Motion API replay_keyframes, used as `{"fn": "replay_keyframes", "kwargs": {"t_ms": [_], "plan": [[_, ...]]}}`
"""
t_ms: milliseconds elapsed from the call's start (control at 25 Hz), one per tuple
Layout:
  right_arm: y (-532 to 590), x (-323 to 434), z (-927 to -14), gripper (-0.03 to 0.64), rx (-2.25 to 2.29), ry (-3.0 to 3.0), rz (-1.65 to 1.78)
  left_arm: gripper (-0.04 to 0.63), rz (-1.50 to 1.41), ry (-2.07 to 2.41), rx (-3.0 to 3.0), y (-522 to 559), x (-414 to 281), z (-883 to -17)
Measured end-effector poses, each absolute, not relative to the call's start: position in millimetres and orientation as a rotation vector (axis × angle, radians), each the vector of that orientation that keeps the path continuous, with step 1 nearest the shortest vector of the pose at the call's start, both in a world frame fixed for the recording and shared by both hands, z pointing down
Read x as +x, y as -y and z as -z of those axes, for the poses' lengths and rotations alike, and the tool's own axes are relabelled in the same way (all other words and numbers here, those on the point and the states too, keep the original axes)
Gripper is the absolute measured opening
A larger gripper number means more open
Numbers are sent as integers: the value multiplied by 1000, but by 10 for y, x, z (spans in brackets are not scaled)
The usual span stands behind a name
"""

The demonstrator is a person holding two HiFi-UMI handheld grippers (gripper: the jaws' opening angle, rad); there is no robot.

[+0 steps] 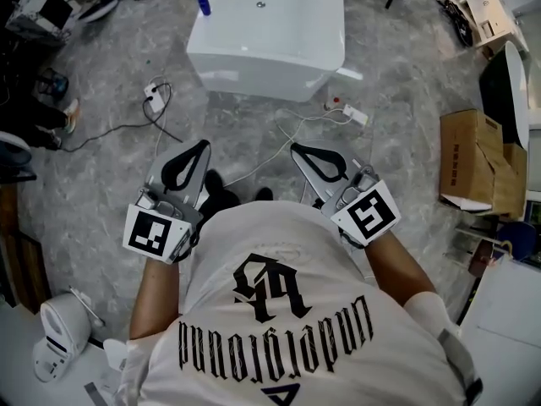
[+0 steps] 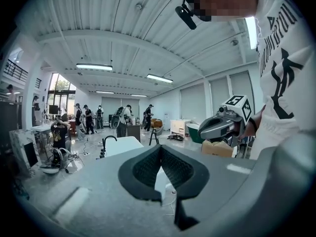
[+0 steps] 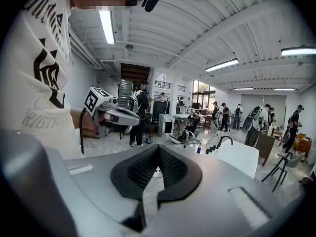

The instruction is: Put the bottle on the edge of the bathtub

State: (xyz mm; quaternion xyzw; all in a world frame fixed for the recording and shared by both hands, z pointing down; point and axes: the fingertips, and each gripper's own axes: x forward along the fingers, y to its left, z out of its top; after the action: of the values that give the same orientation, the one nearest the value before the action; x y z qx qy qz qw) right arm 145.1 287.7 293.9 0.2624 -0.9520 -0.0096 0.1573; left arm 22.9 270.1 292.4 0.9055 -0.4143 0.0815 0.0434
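We hold the left gripper (image 1: 201, 146) and the right gripper (image 1: 297, 149) side by side, apart from each other. Both are aimed toward the white rectangular bathtub (image 1: 279, 57) on the grey marbled floor (image 1: 110, 167). Each gripper's jaws are clenched tip to tip, with nothing between the black pads (image 2: 143, 169). The small blue bottle (image 1: 203, 1) stands at the tub's far left corner, well apart from both grippers. We cannot tell whether it rests on the rim or just beside it.

The white shirt (image 1: 296, 311) seems to read "Underground", upside down.
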Motion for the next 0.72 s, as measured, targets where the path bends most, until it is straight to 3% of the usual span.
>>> {"fn": "replay_keyframes", "kwargs": {"t_ms": [720], "plan": [[-2983, 1665, -2994, 2, 787, 2716, -18, 6, -260, 1204, 2769, -2795, 527, -2986]]}}
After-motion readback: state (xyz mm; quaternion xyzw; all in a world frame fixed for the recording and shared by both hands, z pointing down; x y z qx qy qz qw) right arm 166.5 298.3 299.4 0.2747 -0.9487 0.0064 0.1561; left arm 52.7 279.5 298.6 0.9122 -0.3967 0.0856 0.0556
